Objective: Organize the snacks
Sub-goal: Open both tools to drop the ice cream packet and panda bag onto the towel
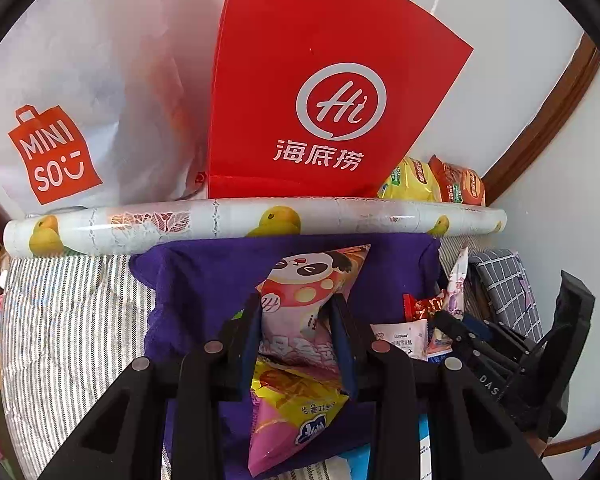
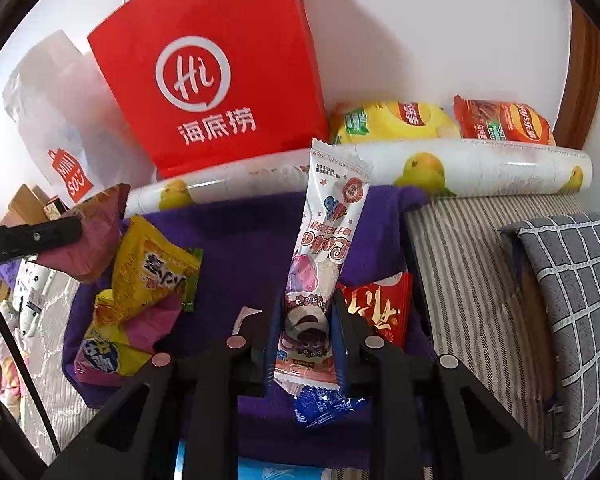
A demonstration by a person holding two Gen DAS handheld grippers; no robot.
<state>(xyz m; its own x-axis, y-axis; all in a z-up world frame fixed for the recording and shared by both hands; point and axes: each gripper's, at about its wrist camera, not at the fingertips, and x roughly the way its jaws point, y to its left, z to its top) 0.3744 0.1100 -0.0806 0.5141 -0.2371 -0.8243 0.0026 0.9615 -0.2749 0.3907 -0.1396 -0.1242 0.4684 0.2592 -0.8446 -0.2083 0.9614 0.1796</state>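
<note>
You have a snack in each gripper: your left gripper (image 1: 298, 316) is closed on the pink panda packet (image 1: 308, 292), and your right gripper (image 2: 306, 320) is clamped on the lower part of the long white candy stick packet (image 2: 324, 240), which stands nearly upright above the jaws. Both hang over the purple cloth (image 2: 240, 240) spread on the striped bed (image 1: 68, 320), where the other snacks lie. As I judge it, each item is being carried to its place, so keep the grip on the crimped or flatter part of the film, not on the puffed middle, since these are slick, air-filled foil pouches that can squirm out or burst. The tall stick packet is top-heavy in your hold, so move it gently and lower it flat along its length. Below the panda packet lies a yellow and pink chip packet (image 1: 296, 408), crinkled and glossy; set down beside it, not on it. On the right side a red wrapper (image 2: 380, 308) and a small blue foil wrapper (image 2: 324, 404) lie close under your jaws. Beyond the cloth a smooth roll printed with yellow ducks (image 1: 260, 220) forms a barrier, and behind it stand a stiff red paper bag (image 1: 320, 92), a soft white Miniso bag (image 1: 60, 120) and two bags of crisps (image 2: 440, 120).
</note>
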